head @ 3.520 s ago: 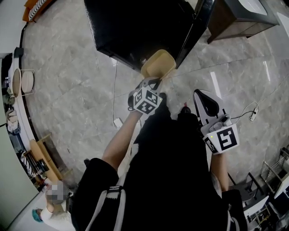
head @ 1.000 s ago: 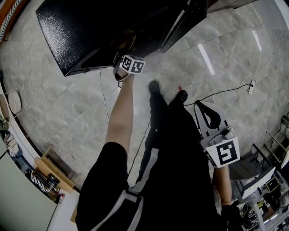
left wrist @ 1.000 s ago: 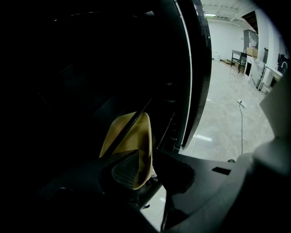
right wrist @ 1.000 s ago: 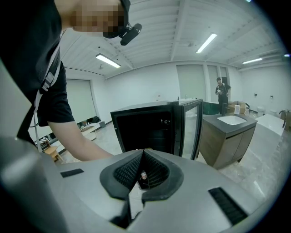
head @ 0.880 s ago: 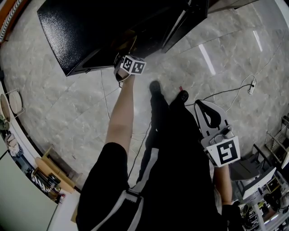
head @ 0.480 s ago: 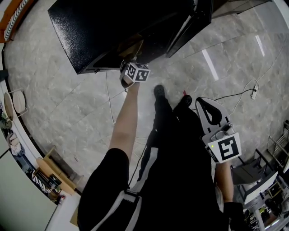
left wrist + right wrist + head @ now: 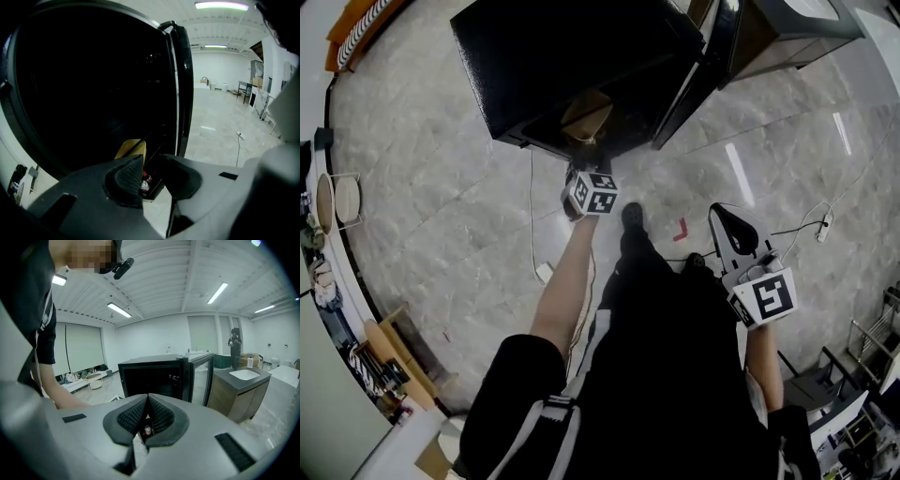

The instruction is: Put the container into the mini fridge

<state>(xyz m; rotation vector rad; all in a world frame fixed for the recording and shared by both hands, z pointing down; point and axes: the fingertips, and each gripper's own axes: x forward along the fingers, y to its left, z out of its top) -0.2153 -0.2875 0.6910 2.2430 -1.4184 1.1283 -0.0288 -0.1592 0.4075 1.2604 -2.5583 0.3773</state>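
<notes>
The tan, rounded plastic container (image 7: 586,117) sits inside the black mini fridge (image 7: 562,47) at the upper middle of the head view, beside its open door (image 7: 698,70). Just below it, the left gripper (image 7: 151,171) is slack: jaws parted, nothing between them. At lower right, the right gripper (image 7: 146,417) is clenched on nothing, its pads pressed together.

The head view looks steeply down from above onto the fridge (image 7: 572,66) top and the floor (image 7: 441,216). The left gripper view sits close at the fridge (image 7: 93,93) mouth, facing its dark inside. The right gripper view looks level from well back at the fridge (image 7: 154,378) front. All three share the fridge
</notes>
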